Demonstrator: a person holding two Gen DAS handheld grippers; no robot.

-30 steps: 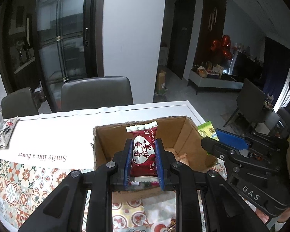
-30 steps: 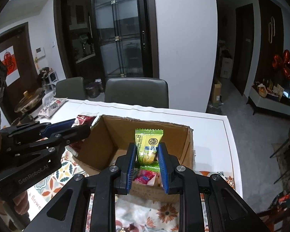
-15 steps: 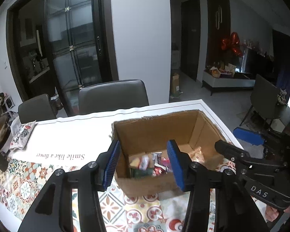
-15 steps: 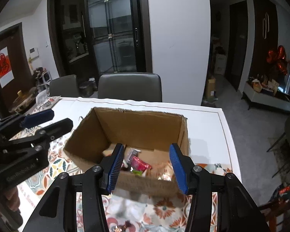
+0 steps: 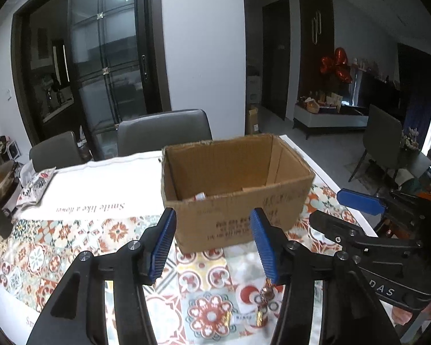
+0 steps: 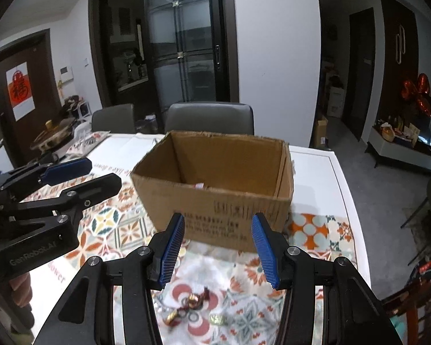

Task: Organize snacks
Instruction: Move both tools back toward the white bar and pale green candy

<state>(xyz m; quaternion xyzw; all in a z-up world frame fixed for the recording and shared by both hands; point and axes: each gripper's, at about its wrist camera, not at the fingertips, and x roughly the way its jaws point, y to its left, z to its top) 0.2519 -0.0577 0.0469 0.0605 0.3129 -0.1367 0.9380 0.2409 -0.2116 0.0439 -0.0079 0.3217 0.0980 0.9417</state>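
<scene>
Two handheld grippers are hovering side by side over a worktop (image 5: 80, 178) covered in a patterned cloth, both aimed at an open cardboard box (image 5: 235, 184). A moment ago each was pinching a snack above the box: the left gripper (image 5: 212, 247) a red packet, the right gripper (image 6: 218, 247) a green one. Both packets are now gone from between the blue fingers (image 5: 163, 241). The left gripper's jaws have just been opening and are standing moderately apart with nothing between them; the right gripper's jaws are likewise parted and empty. Both grippers are sitting further back from the box than before, so that its printed front wall is now filling the gap between their fingers.

Only a sliver of a wrapper (image 6: 199, 185) is peeking above the near rim, so the dropped packets are judged to be lying inside, hidden by the wall. That suggests one drop is done for each hand.

A few small wrapped candies (image 6: 192, 307) are lying loose on the cloth just under the right gripper, also visible in the left view (image 5: 258, 313). These are likely the next things to collect. A larger snack bag (image 5: 36, 187) is resting far off at the left edge.
</scene>
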